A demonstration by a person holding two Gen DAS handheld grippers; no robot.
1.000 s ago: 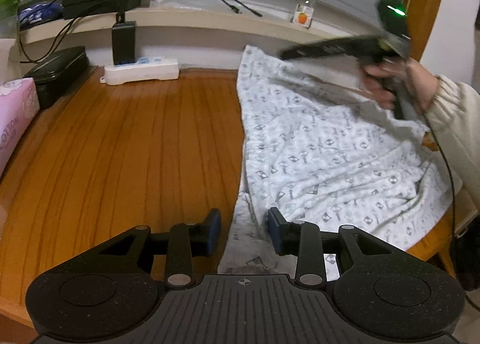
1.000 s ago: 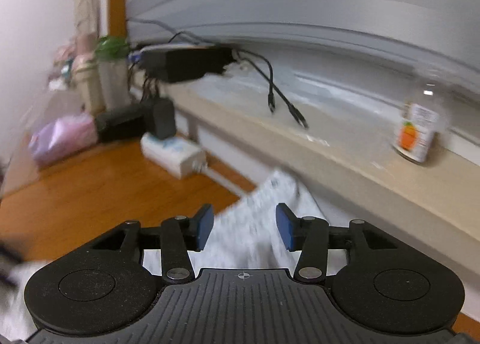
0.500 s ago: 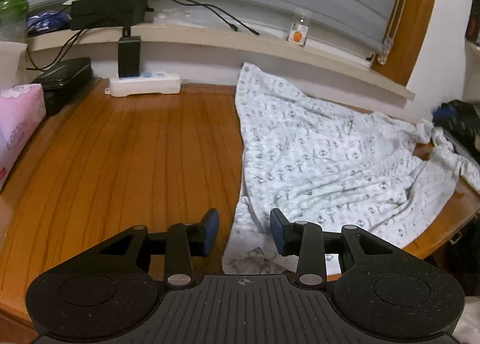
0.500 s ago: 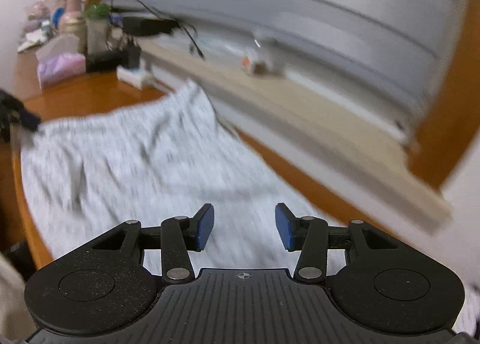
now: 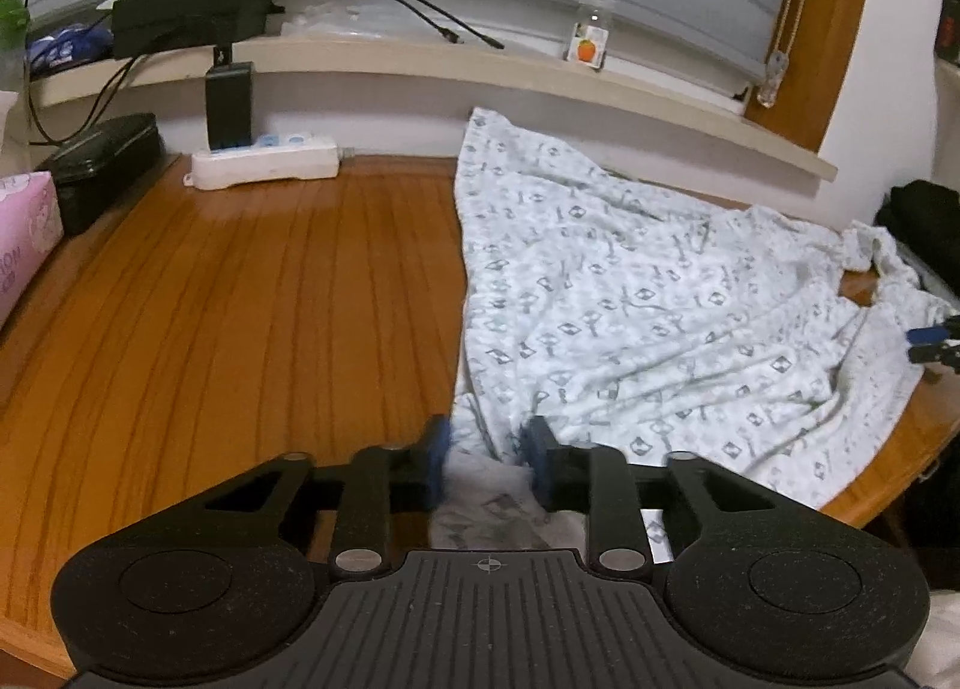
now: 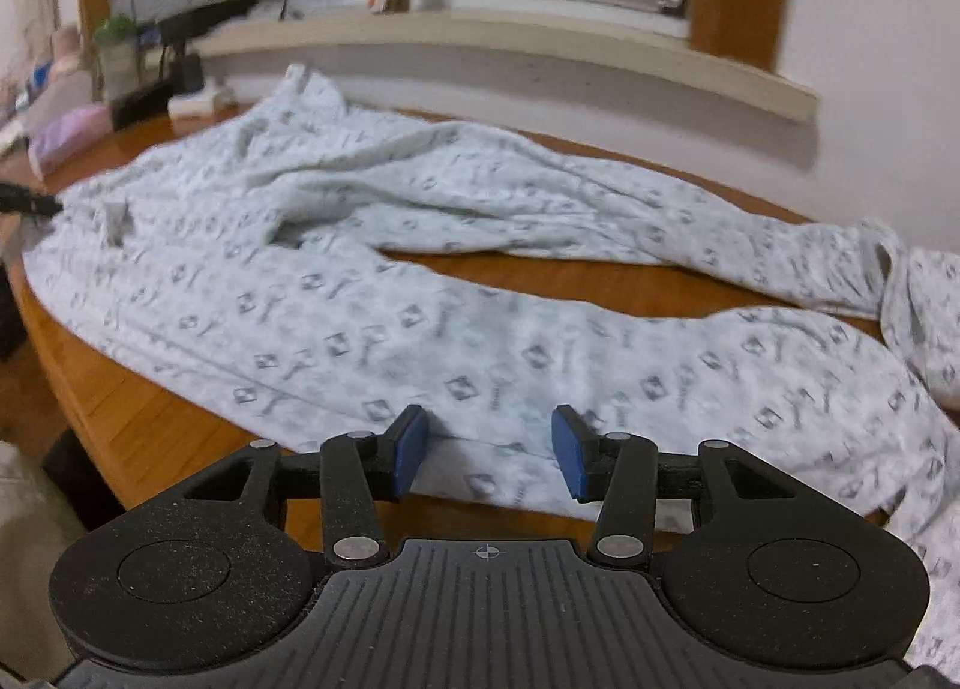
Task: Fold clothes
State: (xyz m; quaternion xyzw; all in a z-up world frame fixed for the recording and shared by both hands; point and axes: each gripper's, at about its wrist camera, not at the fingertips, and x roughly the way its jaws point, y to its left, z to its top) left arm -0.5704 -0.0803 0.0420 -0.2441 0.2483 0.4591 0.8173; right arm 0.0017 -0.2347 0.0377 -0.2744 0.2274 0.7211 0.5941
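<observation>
The trousers [image 5: 630,299] lie spread over the right part of the table [image 5: 240,329]. Behind them runs a sill [image 5: 420,65] bearing a bottle [image 5: 591,38]. A power strip [image 5: 264,167] sits at the table's back, a tissue box [image 5: 24,233] far left.

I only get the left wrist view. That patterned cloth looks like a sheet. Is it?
Observer: The right wrist view shows the garment splitting into two long legs, with bare table between them. It looks like trousers.
Operator: And the other hand-held gripper? I see only a blue tip at my right edge.
Observer: The right hand-held gripper is open, over the nearer leg by the table's front edge.
Operator: Do both legs lie flat?
Observer: No. The far leg is creased, and its end is bunched up at the right.
</observation>
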